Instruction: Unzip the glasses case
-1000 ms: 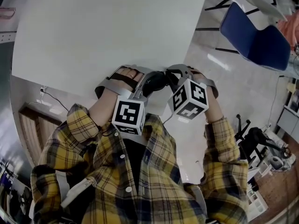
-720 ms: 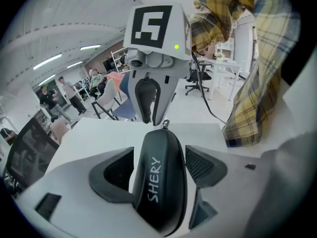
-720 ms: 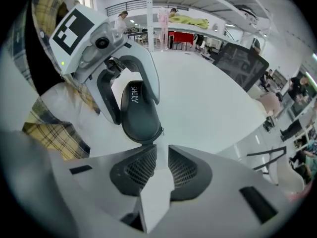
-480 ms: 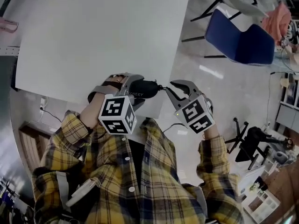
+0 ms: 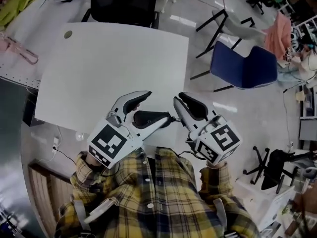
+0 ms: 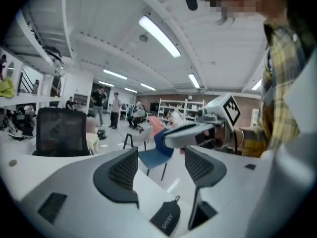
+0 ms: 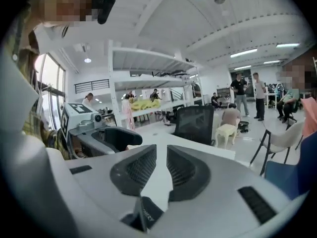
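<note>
Lying by the near edge of the counter [image 5: 99, 63], toward its right corner, the glasses case [image 5: 148, 118] is turned with its zip pull [image 5: 172, 118] toward the right gripper [image 5: 177, 98]. This placing is judged to be chosen so that the body can be steadied from one side while the pull is drawn from the other. The left gripper [image 5: 156, 107] is set around the case for that reason. Its fingers [image 6: 121, 170] are spread wide, with the case seen low between them, and nothing is pressed by the pads. In the head view the case seems to lean on the lower finger, but whether it is really touched cannot be settled. The fingers [image 7: 141, 168] of the right gripper are drawn almost together, only a narrow slit being left, and nothing is held in it. The pull is just beside their tips and not yet taken. The zip is judged not yet opened.
</note>
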`<action>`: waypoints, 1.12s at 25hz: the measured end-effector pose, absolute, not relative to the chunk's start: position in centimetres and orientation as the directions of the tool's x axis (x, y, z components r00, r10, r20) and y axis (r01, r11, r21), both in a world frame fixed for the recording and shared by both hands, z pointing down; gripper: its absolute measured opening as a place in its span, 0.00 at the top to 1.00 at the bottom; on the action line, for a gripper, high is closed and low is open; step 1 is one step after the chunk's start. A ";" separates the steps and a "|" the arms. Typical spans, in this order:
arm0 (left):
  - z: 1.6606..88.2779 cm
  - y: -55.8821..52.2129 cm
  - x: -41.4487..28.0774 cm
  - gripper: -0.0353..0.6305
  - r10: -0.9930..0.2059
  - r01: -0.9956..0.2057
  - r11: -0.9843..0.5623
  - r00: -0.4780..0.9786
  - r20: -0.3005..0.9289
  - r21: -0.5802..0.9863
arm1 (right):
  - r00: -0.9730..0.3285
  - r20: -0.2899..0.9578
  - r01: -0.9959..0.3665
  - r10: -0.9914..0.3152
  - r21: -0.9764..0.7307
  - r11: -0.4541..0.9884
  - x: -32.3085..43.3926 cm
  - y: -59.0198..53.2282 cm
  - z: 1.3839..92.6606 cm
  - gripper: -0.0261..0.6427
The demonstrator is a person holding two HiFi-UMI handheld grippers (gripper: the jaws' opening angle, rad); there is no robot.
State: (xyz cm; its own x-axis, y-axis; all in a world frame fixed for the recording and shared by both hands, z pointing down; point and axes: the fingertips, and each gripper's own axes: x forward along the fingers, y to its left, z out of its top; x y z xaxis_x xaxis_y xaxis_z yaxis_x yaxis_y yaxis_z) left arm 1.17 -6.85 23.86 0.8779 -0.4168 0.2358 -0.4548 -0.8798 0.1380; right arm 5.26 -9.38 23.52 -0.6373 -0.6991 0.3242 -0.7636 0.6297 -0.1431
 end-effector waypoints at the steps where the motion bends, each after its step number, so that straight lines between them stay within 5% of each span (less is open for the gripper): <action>1: 21.7 -7.5 0.8 0.49 -0.459 -0.483 -0.867 0.870 0.182 0.125 | -0.637 0.281 -0.767 -0.718 -0.137 0.627 5.0 -9.9 21.9 0.89; 11: 11.3 -7.1 -2.4 0.88 -0.623 -0.597 -0.775 0.776 -0.095 0.207 | -0.644 0.053 -0.763 -0.763 -0.119 0.636 1.9 -9.5 13.4 0.92; 28: 12.9 -8.1 -2.3 0.94 -0.625 -0.607 -0.763 0.780 -0.014 0.223 | -0.649 0.108 -0.761 -0.753 -0.114 0.639 1.1 -9.4 14.8 0.96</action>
